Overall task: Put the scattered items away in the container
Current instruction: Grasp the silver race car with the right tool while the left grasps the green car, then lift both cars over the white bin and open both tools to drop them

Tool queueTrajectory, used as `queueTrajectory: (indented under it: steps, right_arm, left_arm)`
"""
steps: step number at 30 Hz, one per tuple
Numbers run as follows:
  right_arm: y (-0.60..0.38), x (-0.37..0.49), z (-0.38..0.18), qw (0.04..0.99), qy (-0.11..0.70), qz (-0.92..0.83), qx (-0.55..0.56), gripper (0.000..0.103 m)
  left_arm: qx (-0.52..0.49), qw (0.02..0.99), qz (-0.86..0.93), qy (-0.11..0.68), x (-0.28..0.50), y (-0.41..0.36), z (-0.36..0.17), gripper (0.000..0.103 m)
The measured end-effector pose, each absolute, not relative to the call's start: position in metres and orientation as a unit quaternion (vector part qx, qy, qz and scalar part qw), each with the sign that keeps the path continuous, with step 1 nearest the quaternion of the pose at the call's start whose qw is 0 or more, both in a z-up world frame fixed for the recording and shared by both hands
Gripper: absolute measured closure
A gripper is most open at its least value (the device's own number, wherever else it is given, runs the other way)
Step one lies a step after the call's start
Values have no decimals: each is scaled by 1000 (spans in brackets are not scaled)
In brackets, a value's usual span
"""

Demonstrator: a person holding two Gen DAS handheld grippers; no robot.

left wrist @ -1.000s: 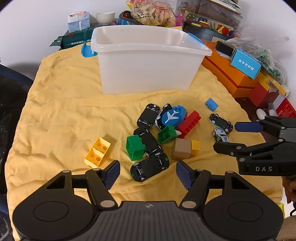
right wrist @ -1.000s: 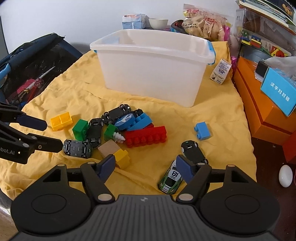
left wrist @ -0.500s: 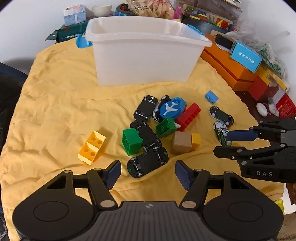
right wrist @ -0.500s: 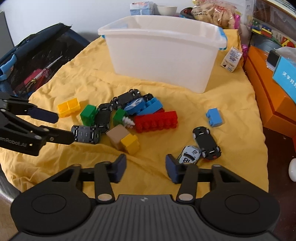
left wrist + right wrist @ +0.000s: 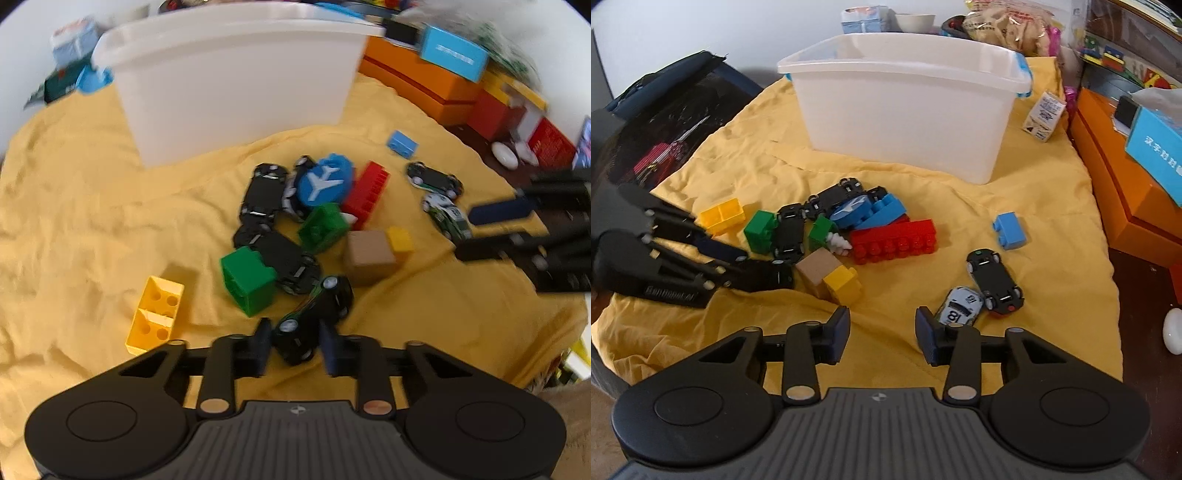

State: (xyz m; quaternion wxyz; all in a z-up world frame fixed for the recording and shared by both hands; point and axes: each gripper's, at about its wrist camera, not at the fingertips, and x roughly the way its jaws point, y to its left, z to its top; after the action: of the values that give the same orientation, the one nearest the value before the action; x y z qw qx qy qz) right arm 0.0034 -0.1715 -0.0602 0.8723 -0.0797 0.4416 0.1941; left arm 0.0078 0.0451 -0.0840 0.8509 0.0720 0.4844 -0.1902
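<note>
Black toy car (image 5: 314,325) sits between the left gripper's (image 5: 295,345) closing jaws — pads against its flanks, a pick-up under way. Ahead of that gripper stands the white container (image 5: 240,92), beyond the pile of blocks. The right gripper (image 5: 882,330) hangs half-spread and empty, the white racing car (image 5: 960,306) just beside its right finger. Next, I judge — lift clear, carry over the rim.

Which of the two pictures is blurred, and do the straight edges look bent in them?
Left wrist view: motion blur smears the white container and the boxes behind; the left gripper, closing on a black toy car, is sharper. Right wrist view: sharp, the number on the white race car reads clearly. Both fisheye views curve the yellow cloth edges.
</note>
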Motion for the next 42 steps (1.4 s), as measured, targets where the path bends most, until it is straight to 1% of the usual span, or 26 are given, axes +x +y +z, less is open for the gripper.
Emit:
queueTrajectory:
  steps: [2, 5, 8, 15, 17, 20, 21, 22, 23, 24, 28, 31, 32, 34, 36, 39, 42]
  right_arm:
    - [-176, 7, -61, 877, 443, 173, -77, 60]
    - [-188, 15, -65, 879, 452, 139, -53, 60]
    - [-200, 23, -71, 878, 463, 116, -27, 60]
    - [-206, 38, -86, 868, 482, 115, 5, 58]
    - [-207, 41, -91, 866, 487, 115, 9, 58]
    - [-207, 42, -97, 863, 493, 113, 0, 59]
    - [-207, 42, -98, 863, 492, 113, -3, 58]
    - [-207, 43, -98, 864, 490, 115, -9, 58]
    - [-205, 43, -99, 865, 486, 119, -20, 57]
    - [-203, 43, -100, 867, 482, 124, -34, 58]
    - [-195, 33, -97, 867, 467, 151, -88, 62]
    - [-196, 23, -94, 865, 456, 174, -115, 63]
    - [-198, 20, -93, 864, 454, 179, -122, 64]
    - [-202, 15, -90, 864, 451, 186, -124, 64]
    - [-207, 12, -88, 865, 448, 190, -122, 64]
    - [-213, 10, -85, 866, 445, 194, -119, 64]
    - [-216, 8, -80, 868, 439, 203, -114, 64]
  left_arm:
    - [76, 851, -195, 481, -2, 37, -81, 85]
    - [105, 856, -200, 465, -16, 19, -76, 86]
    - [117, 852, -227, 457, -25, 3, -74, 84]
    - [88, 847, -244, 464, -33, -11, -79, 80]
    - [61, 849, -241, 465, -31, -7, -77, 76]
    - [31, 851, -228, 471, -27, -4, -75, 76]
    - [20, 854, -221, 471, -27, -2, -74, 74]
    - [10, 856, -214, 471, -27, 0, -73, 71]
    - [-2, 857, -205, 472, -26, 2, -74, 64]
    - [-12, 858, -199, 473, -23, 4, -76, 62]
    - [-39, 852, -185, 488, -8, 0, -89, 62]
    - [-17, 847, -167, 505, -1, -16, -101, 63]
    - [-5, 852, -164, 498, -2, -20, -100, 63]
    - [23, 857, -153, 492, -3, -30, -101, 64]
    - [29, 861, -144, 488, -6, -33, -100, 72]
    - [2, 857, -143, 496, -9, -27, -96, 72]
    - [-2, 855, -130, 501, -20, -16, -91, 72]
